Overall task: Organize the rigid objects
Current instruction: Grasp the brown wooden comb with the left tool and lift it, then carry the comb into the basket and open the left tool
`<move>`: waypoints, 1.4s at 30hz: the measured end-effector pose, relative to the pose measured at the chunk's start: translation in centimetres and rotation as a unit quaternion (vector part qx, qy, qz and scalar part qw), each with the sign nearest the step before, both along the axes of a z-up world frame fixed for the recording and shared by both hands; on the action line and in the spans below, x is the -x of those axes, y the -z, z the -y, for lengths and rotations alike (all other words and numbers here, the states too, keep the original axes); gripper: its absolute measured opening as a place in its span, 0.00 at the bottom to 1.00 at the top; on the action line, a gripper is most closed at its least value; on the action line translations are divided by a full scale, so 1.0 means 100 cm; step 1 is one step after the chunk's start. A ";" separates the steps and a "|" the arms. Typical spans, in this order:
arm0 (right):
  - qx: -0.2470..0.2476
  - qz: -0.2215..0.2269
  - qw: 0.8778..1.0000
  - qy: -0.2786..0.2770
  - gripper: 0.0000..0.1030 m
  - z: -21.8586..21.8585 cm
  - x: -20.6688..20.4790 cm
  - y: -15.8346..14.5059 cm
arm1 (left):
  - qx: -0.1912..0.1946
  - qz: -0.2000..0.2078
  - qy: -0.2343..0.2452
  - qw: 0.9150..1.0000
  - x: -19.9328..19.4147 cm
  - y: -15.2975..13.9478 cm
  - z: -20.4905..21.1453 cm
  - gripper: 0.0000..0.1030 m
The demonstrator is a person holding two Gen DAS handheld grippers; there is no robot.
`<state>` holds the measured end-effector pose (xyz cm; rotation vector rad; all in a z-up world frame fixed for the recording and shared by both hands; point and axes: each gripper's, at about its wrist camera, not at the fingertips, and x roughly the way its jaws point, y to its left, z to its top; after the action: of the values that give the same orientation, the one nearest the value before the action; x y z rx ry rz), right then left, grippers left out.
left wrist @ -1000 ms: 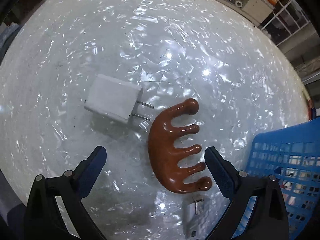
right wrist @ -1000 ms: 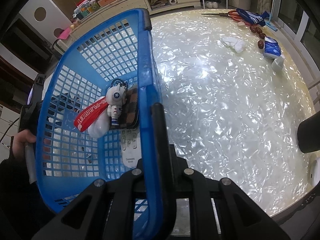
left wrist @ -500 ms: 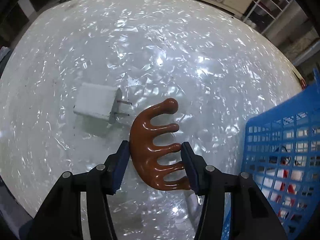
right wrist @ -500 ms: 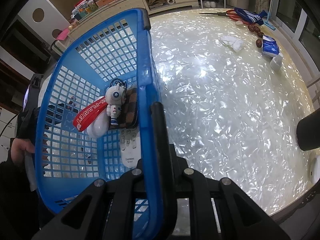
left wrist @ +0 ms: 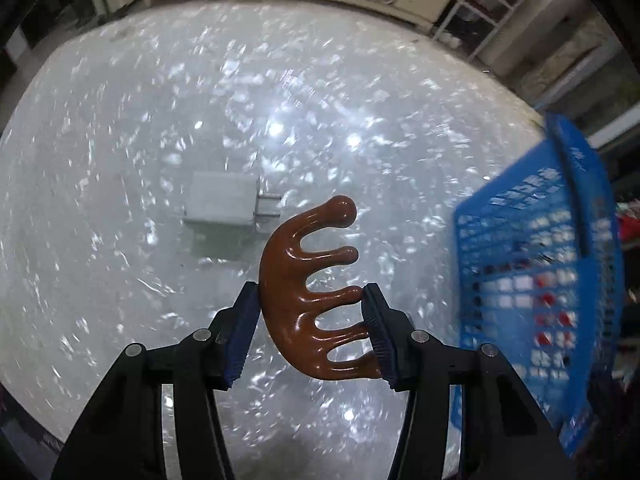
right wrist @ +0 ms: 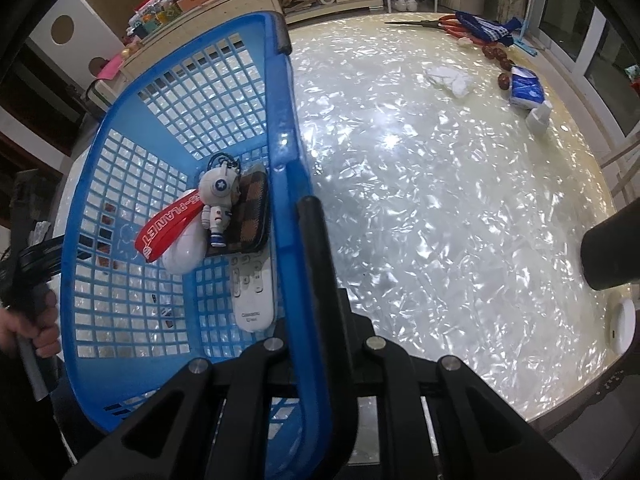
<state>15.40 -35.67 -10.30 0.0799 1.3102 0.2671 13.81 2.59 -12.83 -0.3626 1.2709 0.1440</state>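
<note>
A brown wooden comb-shaped massager (left wrist: 288, 280) hangs above the pearly white table, and my left gripper (left wrist: 309, 296) is shut on its spine and tooth tips. A white plug charger (left wrist: 222, 200) lies on the table behind it. The blue plastic basket (left wrist: 560, 240) stands to the right. In the right wrist view my right gripper (right wrist: 298, 216) is shut on the basket's rim (right wrist: 280, 120), with one finger hidden inside the wall. The basket holds an astronaut keychain (right wrist: 218, 196) with a red strap, a checkered wallet (right wrist: 250, 216) and a white remote (right wrist: 254, 292).
Scissors (right wrist: 432, 23), crumpled tissue (right wrist: 448, 78) and a blue tissue pack (right wrist: 526, 88) lie along the table's far right edge. A black cylinder (right wrist: 612, 256) and a white round object (right wrist: 624, 328) sit at the near right. A person's hand (right wrist: 36, 328) shows left of the basket.
My left gripper shut on the brown massager, then lifted it off the table and toward the basket. The charger stayed put. The right gripper kept its hold on the rim.
</note>
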 end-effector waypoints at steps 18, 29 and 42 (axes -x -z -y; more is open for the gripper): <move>0.025 0.011 1.000 0.002 0.07 -0.012 0.007 -0.014 | -0.027 0.129 0.212 0.968 0.021 -0.141 0.068 0.55; 0.013 0.011 1.000 0.003 0.07 -0.007 0.006 -0.015 | -0.047 0.151 0.351 0.923 -0.008 -0.144 0.166 0.55; 0.002 0.009 1.000 0.006 0.07 -0.003 0.004 -0.012 | -0.051 0.100 0.425 0.898 -0.040 -0.075 0.222 0.55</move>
<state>14.98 -35.42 -9.12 0.0817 1.2917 0.2556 17.77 -19.60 -5.29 0.2844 1.1122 -0.5595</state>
